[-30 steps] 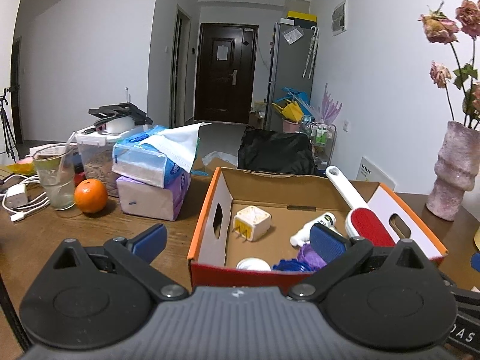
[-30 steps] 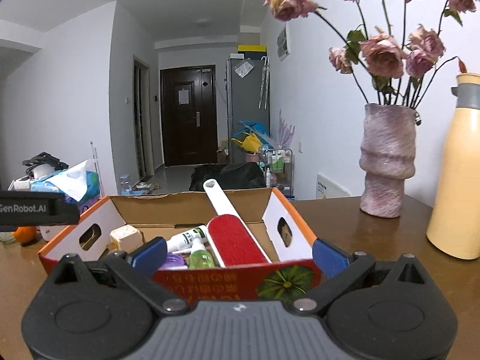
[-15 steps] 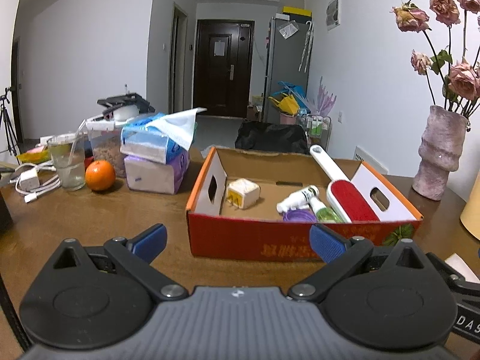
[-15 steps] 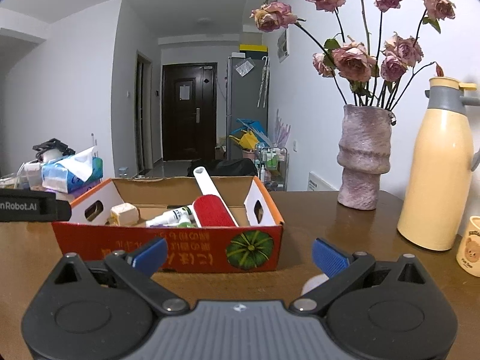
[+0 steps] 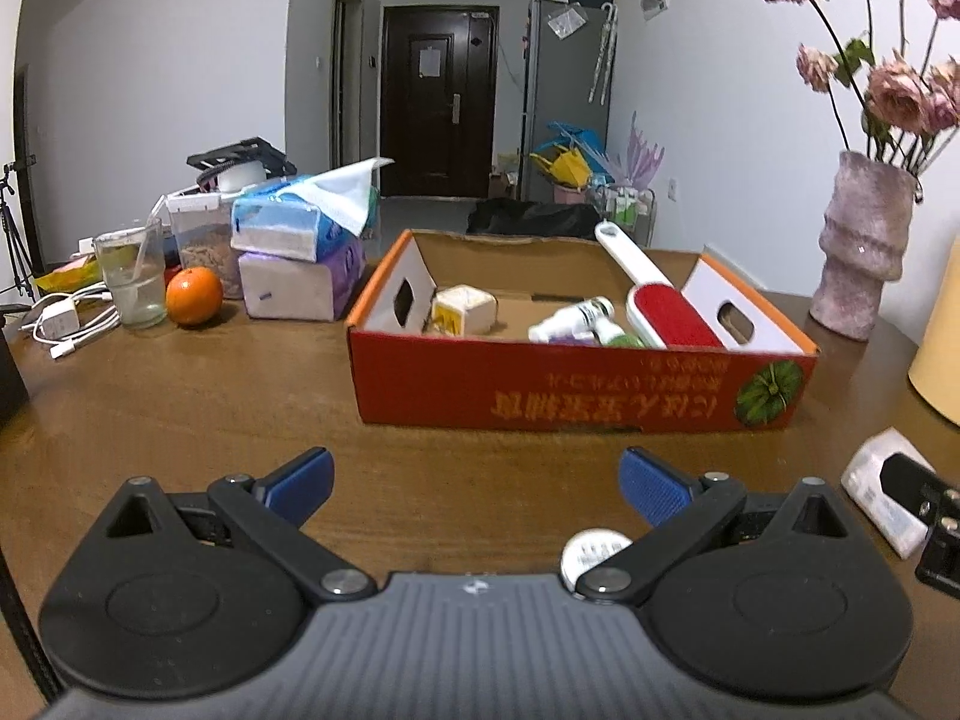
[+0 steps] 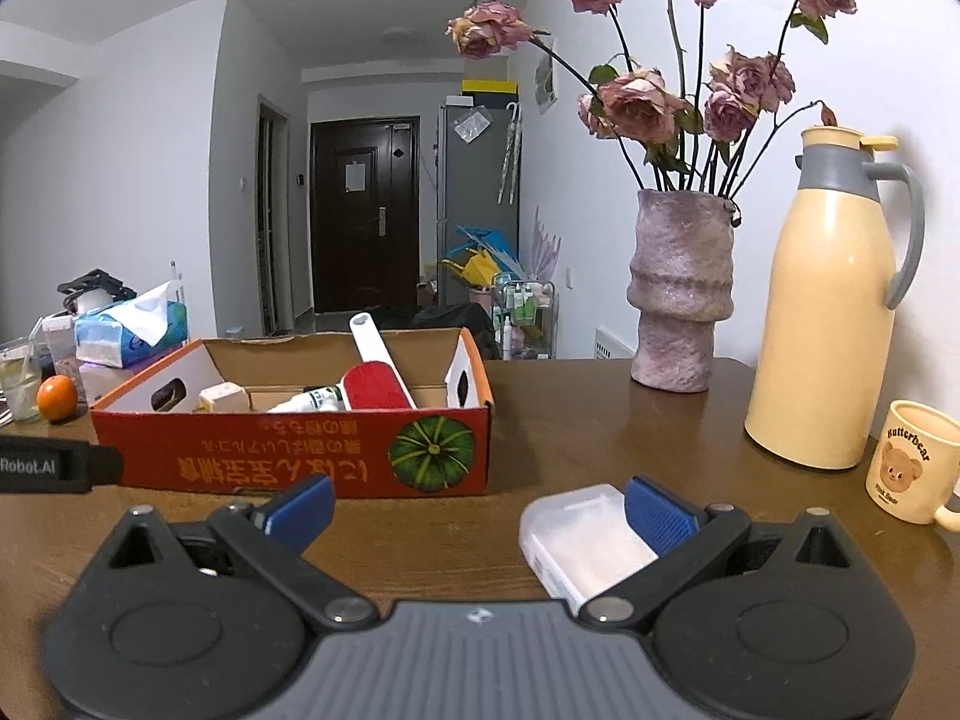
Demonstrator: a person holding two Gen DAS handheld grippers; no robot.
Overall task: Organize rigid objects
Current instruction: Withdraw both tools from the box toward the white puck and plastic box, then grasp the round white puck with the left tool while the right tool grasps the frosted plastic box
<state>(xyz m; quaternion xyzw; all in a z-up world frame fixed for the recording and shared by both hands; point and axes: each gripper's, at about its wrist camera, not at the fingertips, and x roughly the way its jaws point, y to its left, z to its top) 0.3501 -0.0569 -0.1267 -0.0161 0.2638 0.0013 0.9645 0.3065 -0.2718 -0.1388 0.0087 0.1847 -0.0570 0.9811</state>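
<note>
An orange-red cardboard box [image 5: 576, 387] [image 6: 288, 456] stands on the wooden table ahead of both grippers. Inside lie a red-and-white lint brush [image 5: 654, 294] [image 6: 375, 375], a white spray bottle [image 5: 570, 318], a white cube [image 5: 462, 309] and other small items. My left gripper [image 5: 477, 477] is open over bare table, with a small round white lid [image 5: 594, 552] under its right finger. My right gripper [image 6: 480, 501] is open too; a flat white plastic case [image 6: 579, 531] lies on the table just inside its right finger. That case shows at the left wrist view's right edge [image 5: 882, 492].
Tissue packs [image 5: 300, 252], an orange [image 5: 193, 295], a glass [image 5: 132, 276] and cables sit at the table's left. A pink vase of dried roses [image 6: 681, 294], a cream thermos jug [image 6: 831, 312] and a bear mug [image 6: 915, 468] stand at the right.
Both grippers have drawn back from the box and sunk toward the table; the box looks smaller. The white case and round lid have come into view near the fingers.
</note>
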